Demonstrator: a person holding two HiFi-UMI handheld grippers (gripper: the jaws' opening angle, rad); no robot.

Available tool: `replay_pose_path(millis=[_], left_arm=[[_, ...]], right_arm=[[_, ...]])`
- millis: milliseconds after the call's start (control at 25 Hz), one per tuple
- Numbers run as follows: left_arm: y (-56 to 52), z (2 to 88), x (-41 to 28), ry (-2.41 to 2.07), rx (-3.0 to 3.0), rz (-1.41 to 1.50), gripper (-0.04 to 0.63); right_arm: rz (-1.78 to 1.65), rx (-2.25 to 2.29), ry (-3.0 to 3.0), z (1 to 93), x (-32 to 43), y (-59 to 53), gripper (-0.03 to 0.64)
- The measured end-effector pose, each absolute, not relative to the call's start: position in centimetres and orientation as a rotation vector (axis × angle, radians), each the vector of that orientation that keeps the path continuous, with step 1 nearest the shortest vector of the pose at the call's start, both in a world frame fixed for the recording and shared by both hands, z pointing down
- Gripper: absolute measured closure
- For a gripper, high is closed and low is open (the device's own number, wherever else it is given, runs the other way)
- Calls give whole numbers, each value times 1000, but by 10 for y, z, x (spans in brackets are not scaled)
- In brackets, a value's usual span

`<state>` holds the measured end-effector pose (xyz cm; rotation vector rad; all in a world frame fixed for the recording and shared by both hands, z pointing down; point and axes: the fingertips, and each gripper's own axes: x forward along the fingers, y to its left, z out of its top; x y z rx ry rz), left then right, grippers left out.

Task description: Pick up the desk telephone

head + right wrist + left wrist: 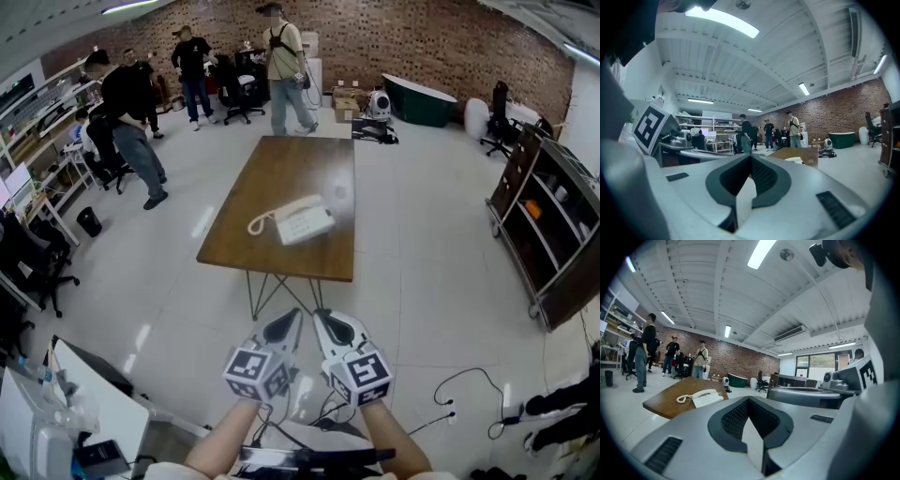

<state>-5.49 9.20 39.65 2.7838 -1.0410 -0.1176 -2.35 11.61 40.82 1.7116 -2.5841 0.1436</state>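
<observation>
**Left gripper [292,317] and right gripper [324,317] both closed and empty, well short of the table**

The left gripper and the right gripper are held side by side, level, over the pale floor [422,281]. They are on the near side of the long brown wooden table [281,178] and well apart from it. In each gripper view the two grey jaws meet at their tips with nothing between them. Both point toward the table. A marker cube sits on the back of each gripper, with a bare forearm behind it.

The red brick wall [422,37] runs across the room beyond the far end of the table. The table is rectangular and stands on thin metal legs, with its short near edge facing the grippers. To the right of the table, well apart from it, stands a dark open shelving unit [548,234]. Beyond the far right corner of the table, against the wall, sits a dark green bathtub [419,98].

Several people stand beyond the table. A person in a beige top [284,56] is just past its far end, and a person in black clothes [131,112] is off its far left side.

The off-white desk telephone [302,222] lies on the table, in the near half of the top and toward the right side. Its handset rests on the cradle. The coiled cord [255,225] curls out on the wood to the left of the base. Neither gripper touches the telephone.
</observation>
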Motion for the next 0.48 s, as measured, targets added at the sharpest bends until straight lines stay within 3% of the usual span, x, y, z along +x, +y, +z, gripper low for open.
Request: replay_pose_path(millis=[480], left_arm=[[47,401,-10,-1112,2736,-88,595]], right_arm=[[172,1619,-2630,413,20,72,612]])
